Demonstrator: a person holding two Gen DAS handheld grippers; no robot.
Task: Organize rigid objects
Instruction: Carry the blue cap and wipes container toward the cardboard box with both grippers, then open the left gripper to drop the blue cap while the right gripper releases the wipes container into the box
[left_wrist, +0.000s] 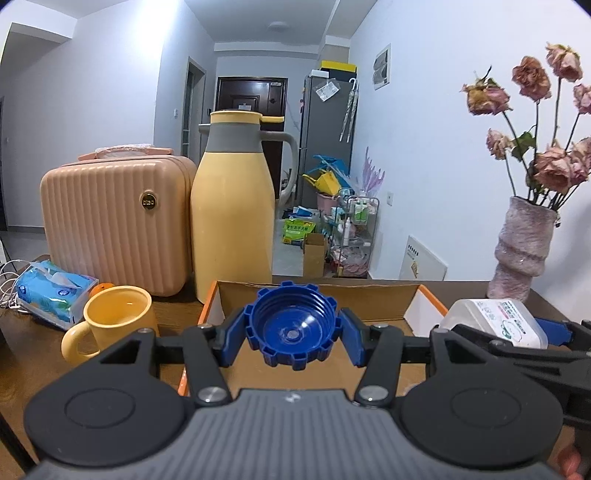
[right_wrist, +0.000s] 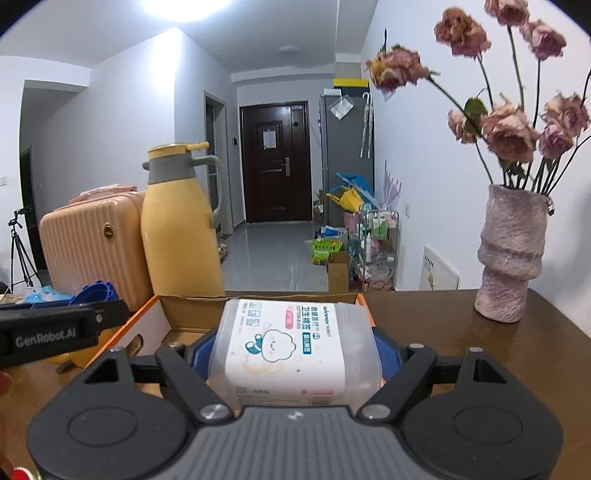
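While the left gripper (left_wrist: 291, 338) pinches a blue screw cap (left_wrist: 291, 325) above the cardboard box (left_wrist: 369, 291), the right gripper (right_wrist: 291, 354) clamps a cotton-swab container (right_wrist: 295, 347).

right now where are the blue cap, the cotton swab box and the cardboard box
blue cap (left_wrist: 291, 325), left wrist view, on its inner threaded bowl
cotton swab box (right_wrist: 291, 343), right wrist view, on its printed label
cardboard box (left_wrist: 317, 295), left wrist view, on its inner back wall

"GenRobot.AI" on left hand-held gripper (right_wrist: 107, 295)
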